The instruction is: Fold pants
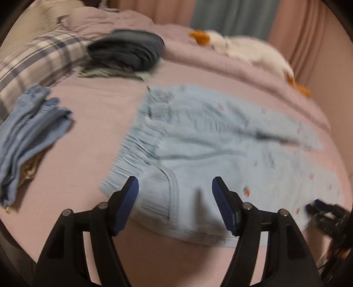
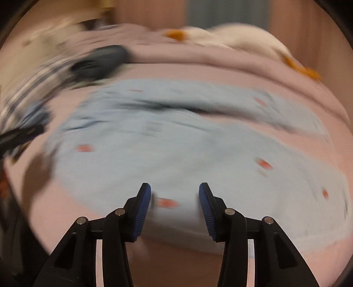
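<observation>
Light blue pants [image 1: 220, 141] lie spread flat on a pink bed [image 1: 92, 123], waistband toward 9 o'clock in the left wrist view and legs running toward 3 o'clock; small red marks dot the fabric. The left hand-held gripper [image 1: 175, 198] hangs over the near hip area with its jaws wide apart, blue pads [image 1: 126, 205] clear of the cloth and nothing between them. The right hand-held gripper [image 2: 175, 206] hangs over the near leg, also with jaws apart and gripping nothing; its view is heavily motion-blurred. In the left wrist view the right unit appears as a dark blur at 4 o'clock, at the edge of the near leg.

Elsewhere on the bed: a folded blue garment pile [image 1: 30, 136] at 9 o'clock, a dark folded stack [image 1: 128, 50] at 11 o'clock, a plaid pillow [image 1: 37, 64] at 10 o'clock, and a white plush toy with orange parts [image 1: 247, 50] at 1 o'clock. Curtains [image 1: 231, 15] hang behind the bed.
</observation>
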### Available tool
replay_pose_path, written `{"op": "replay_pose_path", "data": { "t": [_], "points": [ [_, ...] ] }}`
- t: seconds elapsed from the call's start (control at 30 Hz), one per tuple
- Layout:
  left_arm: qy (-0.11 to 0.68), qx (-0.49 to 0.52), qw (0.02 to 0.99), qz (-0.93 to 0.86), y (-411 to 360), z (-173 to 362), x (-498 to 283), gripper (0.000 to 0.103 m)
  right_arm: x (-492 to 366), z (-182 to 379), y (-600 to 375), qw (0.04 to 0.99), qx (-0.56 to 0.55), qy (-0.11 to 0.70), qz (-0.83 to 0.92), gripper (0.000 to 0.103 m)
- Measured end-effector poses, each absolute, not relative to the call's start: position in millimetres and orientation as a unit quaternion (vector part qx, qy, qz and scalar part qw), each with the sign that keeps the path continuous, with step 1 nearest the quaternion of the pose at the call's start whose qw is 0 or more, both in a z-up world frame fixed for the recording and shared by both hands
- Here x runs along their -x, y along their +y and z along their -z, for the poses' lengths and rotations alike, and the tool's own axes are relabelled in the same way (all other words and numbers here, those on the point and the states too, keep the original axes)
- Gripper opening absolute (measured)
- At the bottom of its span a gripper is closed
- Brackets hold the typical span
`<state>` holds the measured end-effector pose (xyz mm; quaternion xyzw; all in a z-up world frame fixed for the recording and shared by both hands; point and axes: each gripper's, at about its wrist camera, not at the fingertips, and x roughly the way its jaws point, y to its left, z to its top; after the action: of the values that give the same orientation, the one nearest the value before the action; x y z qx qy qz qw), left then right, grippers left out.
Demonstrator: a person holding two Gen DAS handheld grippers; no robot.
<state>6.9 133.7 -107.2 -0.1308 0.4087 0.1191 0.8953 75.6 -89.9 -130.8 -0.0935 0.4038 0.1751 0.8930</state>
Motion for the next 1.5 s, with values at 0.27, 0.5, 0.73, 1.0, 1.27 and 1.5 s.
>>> {"op": "replay_pose_path", "data": {
  "t": [0.27, 0.5, 0.73, 1.0, 1.27, 1.5],
  "points": [
    [0.459, 0.084, 0.876, -0.123, 125, 128, -17, 0.074, -86, 134, -237, 0.899, -0.012, 0.437, -0.039, 0.046],
    [0.444, 0.088, 0.886, -0.098, 107, 110, -48, 0.079, -66, 139, -412, 0.871, -0.288, 0.382, 0.115, 0.049],
    [0.47, 0.108, 0.869, -0.106, 98, 128, -87, 0.081, -99, 141, -402, 0.874, -0.309, 0.363, 0.092, 0.022],
    [0.473, 0.081, 0.871, -0.107, 94, 134, -92, 0.084, -79, 139, -423, 0.887, -0.223, 0.383, 0.128, 0.014],
    [0.454, 0.082, 0.882, -0.092, 93, 123, -78, 0.082, -85, 112, -408, 0.897, -0.136, 0.366, 0.205, 0.04],
    [0.453, 0.056, 0.886, -0.087, 93, 139, -78, 0.089, -103, 105, -342, 0.925, 0.016, 0.362, 0.116, 0.04]
  ]
}}
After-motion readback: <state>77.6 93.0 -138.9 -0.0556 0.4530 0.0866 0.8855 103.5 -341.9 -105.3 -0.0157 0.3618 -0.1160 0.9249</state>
